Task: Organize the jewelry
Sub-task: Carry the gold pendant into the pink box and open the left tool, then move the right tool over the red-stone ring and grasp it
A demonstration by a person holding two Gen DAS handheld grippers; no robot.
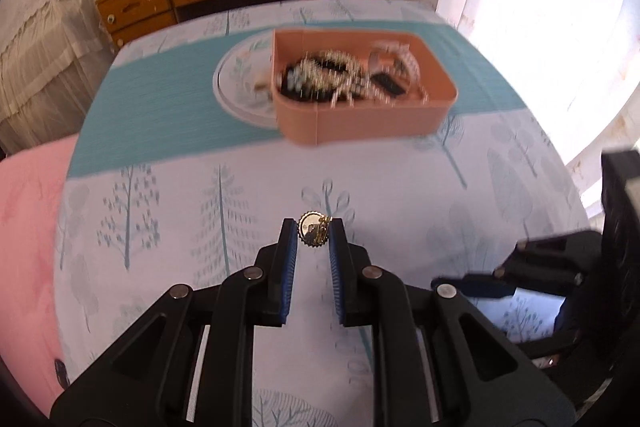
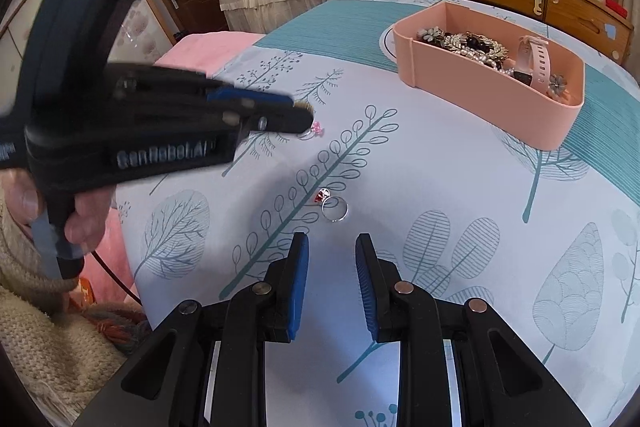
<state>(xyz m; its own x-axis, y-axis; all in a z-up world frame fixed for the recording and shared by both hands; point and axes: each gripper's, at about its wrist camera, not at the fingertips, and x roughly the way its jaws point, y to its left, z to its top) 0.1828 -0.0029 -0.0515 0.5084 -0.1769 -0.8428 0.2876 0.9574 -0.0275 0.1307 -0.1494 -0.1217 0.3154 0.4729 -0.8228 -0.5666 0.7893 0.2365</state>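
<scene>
One gold brooch point(image 1: 314, 233) sits clamped (upright) between left gripper point(image 1: 313, 239) fingers.

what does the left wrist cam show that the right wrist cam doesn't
Only the left wrist view shows the round gold brooch face on, pinched between the left gripper fingers. Only the right wrist view shows the silver ring with a red stone on the tree-print cloth, just ahead of the open right gripper, and a pink-stone ring farther off. Both show the pink plastic tray of jewelry.
</scene>
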